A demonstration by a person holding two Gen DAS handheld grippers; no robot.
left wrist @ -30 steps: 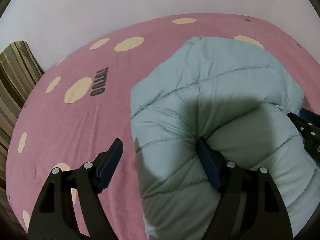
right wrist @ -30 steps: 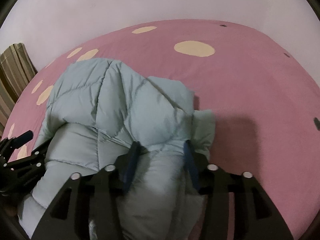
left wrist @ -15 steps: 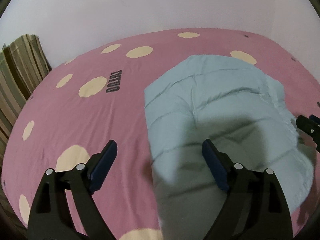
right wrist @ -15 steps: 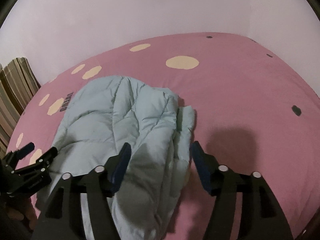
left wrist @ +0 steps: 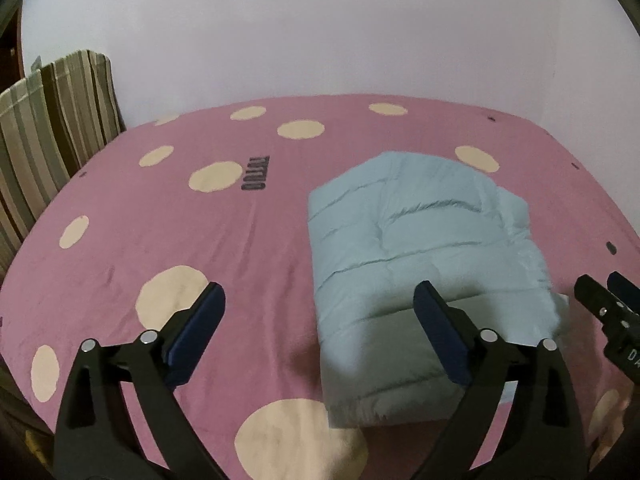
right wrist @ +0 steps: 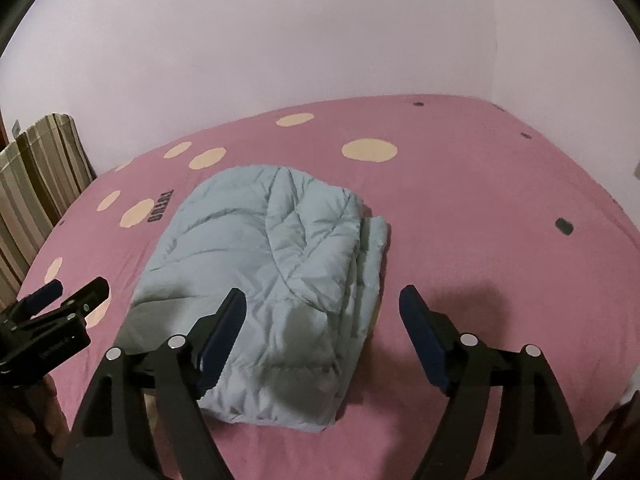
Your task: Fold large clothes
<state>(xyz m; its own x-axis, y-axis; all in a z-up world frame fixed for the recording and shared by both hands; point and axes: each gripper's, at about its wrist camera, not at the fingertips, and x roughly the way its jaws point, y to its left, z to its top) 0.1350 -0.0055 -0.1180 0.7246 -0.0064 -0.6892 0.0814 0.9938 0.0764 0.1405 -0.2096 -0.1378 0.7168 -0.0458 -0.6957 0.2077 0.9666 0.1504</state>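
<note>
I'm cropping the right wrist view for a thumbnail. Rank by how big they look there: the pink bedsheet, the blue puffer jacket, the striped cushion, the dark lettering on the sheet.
1. Pink bedsheet
2. Blue puffer jacket
3. Striped cushion, cut off by the frame edge
4. Dark lettering

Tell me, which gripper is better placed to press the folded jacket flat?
Probably the right gripper: it is open, and the light blue puffer jacket lies more nearly between its fingers. The left gripper, also open, is centred over the pink bedsheet beside the jacket's edge.
</note>
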